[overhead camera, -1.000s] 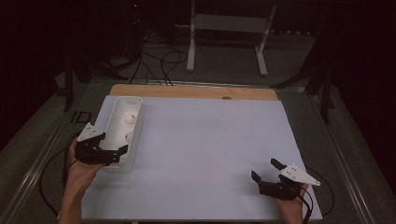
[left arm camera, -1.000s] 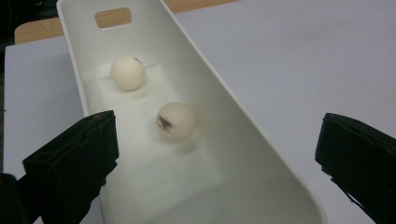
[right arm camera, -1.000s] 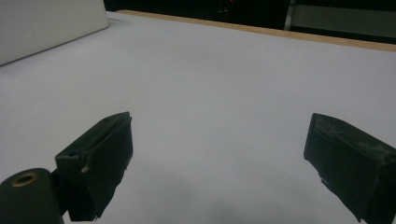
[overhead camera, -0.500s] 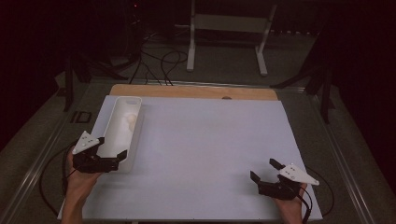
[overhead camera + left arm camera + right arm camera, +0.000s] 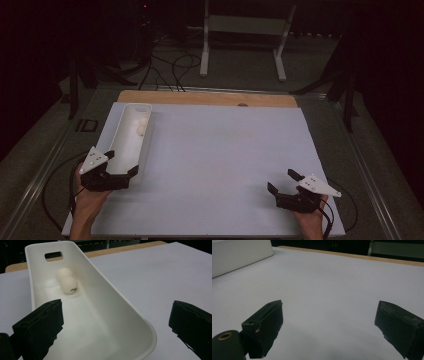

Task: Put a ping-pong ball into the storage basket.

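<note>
- A long white tray (image 5: 131,142) is lying on the left side of the table (image 5: 220,165), running from near to far, with a handle slot (image 5: 53,255) cut in its far end wall.
- Two pale balls (image 5: 68,281) are sitting touching each other inside the tray, toward its far end; one is bearing a small dark printed mark.
- The left gripper (image 5: 118,167) is hovering at the near end of the tray with its jaws spread wide and holding nothing. In the left gripper view, one jaw is sitting over the tray's inside and the other outside its right wall, so the wall is lying between them.
- The middle of the table is showing a plain white sheet.
- The right gripper (image 5: 283,183) is resting at the near right, well apart from the tray, jaws released and empty.
- Judged risk: if the left gripper clamps the thin, slanted wall off-centre and lifts, the tray may be tipping and the balls rolling toward the near end or spilling out.
- Judged risk: a push instead of a clean grasp may be sliding the light tray across the smooth sheet.
</note>
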Demonstrator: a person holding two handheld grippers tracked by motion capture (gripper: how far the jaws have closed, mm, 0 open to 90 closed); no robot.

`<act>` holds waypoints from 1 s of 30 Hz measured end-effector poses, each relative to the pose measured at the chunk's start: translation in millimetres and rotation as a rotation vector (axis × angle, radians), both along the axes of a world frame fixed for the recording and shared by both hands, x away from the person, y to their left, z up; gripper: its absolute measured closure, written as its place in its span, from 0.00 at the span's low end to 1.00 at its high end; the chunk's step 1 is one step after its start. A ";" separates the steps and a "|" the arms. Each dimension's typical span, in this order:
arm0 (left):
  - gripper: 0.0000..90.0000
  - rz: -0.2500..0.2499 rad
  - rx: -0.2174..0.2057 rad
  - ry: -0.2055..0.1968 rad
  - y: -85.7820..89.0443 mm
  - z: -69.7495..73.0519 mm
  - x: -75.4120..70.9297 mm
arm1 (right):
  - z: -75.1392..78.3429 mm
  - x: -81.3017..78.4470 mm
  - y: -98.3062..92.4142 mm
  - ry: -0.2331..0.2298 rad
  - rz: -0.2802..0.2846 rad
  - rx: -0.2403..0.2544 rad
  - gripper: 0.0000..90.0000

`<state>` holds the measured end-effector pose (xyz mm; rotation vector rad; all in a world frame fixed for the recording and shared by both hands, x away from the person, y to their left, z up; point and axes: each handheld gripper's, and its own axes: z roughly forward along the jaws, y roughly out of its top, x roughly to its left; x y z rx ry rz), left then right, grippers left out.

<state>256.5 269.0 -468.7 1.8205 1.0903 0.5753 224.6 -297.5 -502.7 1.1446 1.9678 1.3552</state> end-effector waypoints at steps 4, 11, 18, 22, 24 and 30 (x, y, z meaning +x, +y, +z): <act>0.00 -0.003 -0.002 -0.022 -0.2 -1.9 -4.1 | 0.4 1.6 0.9 0.001 0.005 0.006 0.08; 0.00 -0.003 -0.015 -0.043 -0.3 -6.3 -9.0 | 2.4 4.7 0.7 0.002 0.013 0.014 0.08; 0.00 -0.002 -0.021 -0.047 -2.6 -11.5 -10.8 | 4.5 8.0 0.4 0.002 0.025 0.017 0.08; 0.00 0.002 -0.031 -0.056 -2.5 -12.7 -11.5 | 5.6 9.2 0.1 0.000 0.030 0.016 0.08; 0.00 0.004 -0.038 -0.060 -2.4 -13.1 -11.7 | 6.2 9.3 0.3 -0.003 0.034 0.016 0.08; 0.00 0.004 -0.040 -0.064 -2.2 -14.6 -11.0 | 6.8 9.4 2.4 -0.005 0.041 0.013 0.08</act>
